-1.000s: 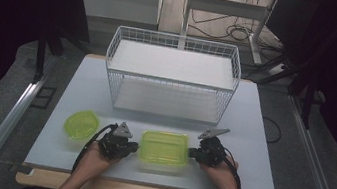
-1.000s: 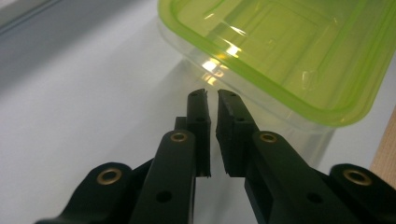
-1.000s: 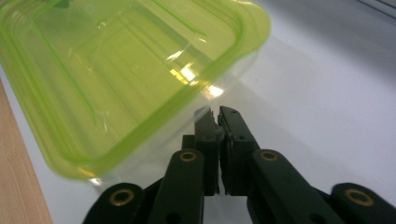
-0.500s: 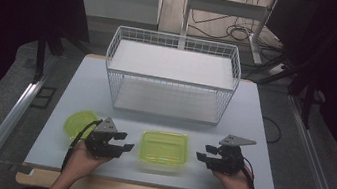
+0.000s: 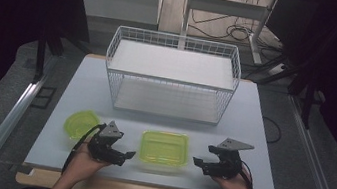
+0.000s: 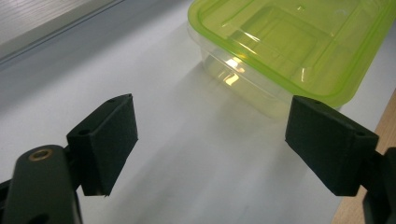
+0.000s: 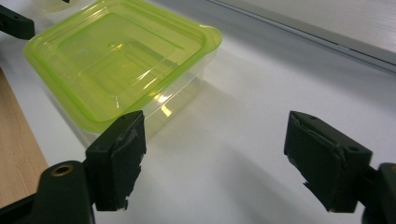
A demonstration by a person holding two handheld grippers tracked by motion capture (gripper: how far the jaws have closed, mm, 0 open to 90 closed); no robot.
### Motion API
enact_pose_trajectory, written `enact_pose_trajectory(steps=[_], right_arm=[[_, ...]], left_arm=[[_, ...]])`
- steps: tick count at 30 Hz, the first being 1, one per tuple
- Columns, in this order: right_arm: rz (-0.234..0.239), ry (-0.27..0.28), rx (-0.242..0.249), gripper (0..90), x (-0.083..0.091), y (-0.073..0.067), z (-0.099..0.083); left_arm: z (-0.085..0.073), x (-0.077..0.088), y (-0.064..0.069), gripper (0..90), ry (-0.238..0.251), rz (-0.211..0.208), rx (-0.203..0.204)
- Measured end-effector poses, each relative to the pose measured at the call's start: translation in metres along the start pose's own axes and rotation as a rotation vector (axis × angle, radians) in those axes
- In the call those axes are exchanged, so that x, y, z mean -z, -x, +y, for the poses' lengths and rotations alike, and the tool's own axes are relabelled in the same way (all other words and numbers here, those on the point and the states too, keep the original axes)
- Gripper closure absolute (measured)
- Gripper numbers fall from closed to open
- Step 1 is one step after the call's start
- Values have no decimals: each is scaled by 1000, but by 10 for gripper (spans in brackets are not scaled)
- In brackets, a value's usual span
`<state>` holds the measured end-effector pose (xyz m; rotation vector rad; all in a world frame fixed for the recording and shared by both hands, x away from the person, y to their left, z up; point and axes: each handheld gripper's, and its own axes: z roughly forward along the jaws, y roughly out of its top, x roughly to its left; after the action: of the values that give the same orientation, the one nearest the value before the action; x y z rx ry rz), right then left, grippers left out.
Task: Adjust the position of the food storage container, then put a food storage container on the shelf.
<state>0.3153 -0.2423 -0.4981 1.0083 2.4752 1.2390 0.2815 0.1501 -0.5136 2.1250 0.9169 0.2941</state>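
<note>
Both hands are drawing apart from where they were a second ago, pressed against the two short ends of the rectangular clear plastic container with the lime-green lid (image 5: 164, 147); the fingers of each gripper have just been opening and are now standing released with nothing between them. The left gripper (image 5: 123, 155) is sitting just beside the container's left end, the right gripper (image 5: 198, 162) a little farther off its right end, so the left is the nearer. The container's long axis is running left to right across the pale grey worktop (image 5: 261, 133), directly between the two grippers, near the front edge. A round lime-green lidded tub (image 5: 80, 123) is lying behind the left hand. Farther back, a white wire basket (image 5: 171, 77) is standing empty, with dark floor and cables beyond.
</note>
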Motion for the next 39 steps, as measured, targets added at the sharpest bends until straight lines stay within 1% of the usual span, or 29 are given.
enact_pose_trajectory(steps=[3, 5, 7, 9, 11, 14, 17, 19, 22, 25, 26, 28, 32, 37, 39], right_arm=[[-1, 0, -6, 166, -1, 0, 0], [-5, 1, -13, 153, -1, 1, 0], [1, 17, -32, 136, 0, 1, 1], [5, 41, -64, 121, 1, 0, 3], [2, 66, -84, 118, 1, -2, 5], [9, 70, -85, 130, 1, -5, 9], [41, 54, -104, 172, 0, -5, 13], [56, 37, -91, 190, -1, -6, 15], [68, 29, -89, 229, -4, -8, 19], [79, 20, -82, 252, -8, -10, 23], [84, 16, -82, 258, -9, -10, 24], [91, 10, -82, 269, -11, -10, 26], [101, -6, -99, 292, -15, -8, 27], [112, -23, -98, 316, -20, -5, 27], [116, -25, -101, 324, -22, -5, 27]], left_arm=[[1, 0, 0, 135, 11, -5, 4], [0, -1, 1, 113, 18, 1, -8], [-1, -2, 1, 95, 17, 1, -28], [-1, -4, 2, 91, 6, 2, -39], [0, -5, 2, 91, -5, 0, -27], [3, -5, 3, 91, -10, 2, -10], [7, -2, 5, 80, 3, 11, 12], [11, -1, 5, 93, 20, 5, 27], [15, -2, 6, 134, 36, 16, 25], [19, -5, 5, 181, 62, -3, 51], [20, -6, 4, 192, 67, -9, 53], [23, -8, 4, 201, 65, -14, 50], [25, -14, 5, 208, 63, -34, 51], [26, -20, 7, 208, 43, -41, 37], [25, -23, 8, 208, 35, -50, 42]])
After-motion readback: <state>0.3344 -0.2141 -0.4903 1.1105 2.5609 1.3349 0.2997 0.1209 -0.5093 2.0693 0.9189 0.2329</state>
